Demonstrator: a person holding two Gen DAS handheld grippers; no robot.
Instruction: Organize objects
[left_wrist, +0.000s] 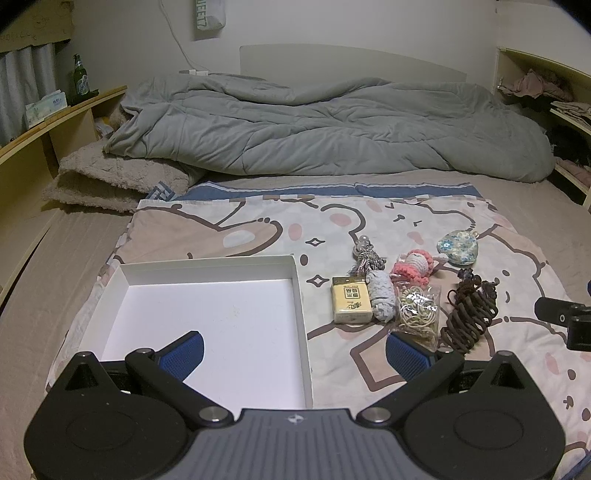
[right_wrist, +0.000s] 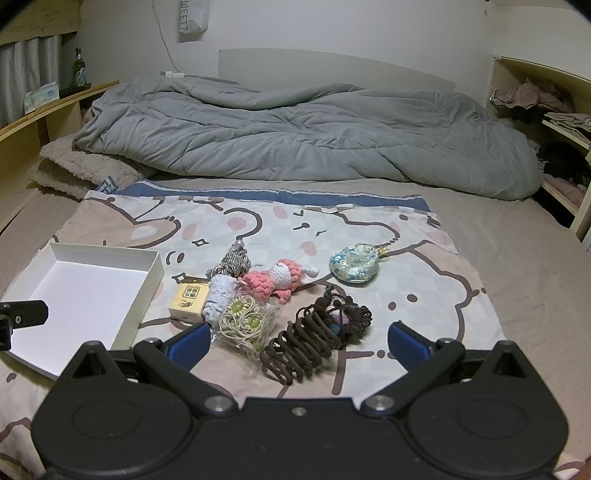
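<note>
Both claws hover low over the bed, spread wide, gripping nothing. Our left claw straddles the right wall of the white box: one finger over the box floor, the other over the cloth. Dropping straight down from here would likely strike that thin wall and skid the box, which sits loose on soft bedding.

Our right claw faces the cluster. Nearest it lie the brown coil and the bagged hair ties, close together, perhaps touching. Risks as we judge them:
- Coil is springy and tangled with a beaded bit at its far end; a pinch on one loop may stretch it and drag the rest.
- Bag is slick and crinkled; fingers may slip or snag the coil too.

Further back, the yellow pack and the grey-blue roll touch; the striped cord lies just behind them, and the pink doll rests against the roll. Closing on any one likely nudges its neighbours. The pack looks rigid, the safest first grab.

The floral pouch sits apart, easy but rounded and soft.

The mattress gives under pressure, so a press may tilt things. Beyond, the grey duvet is well clear.
</note>
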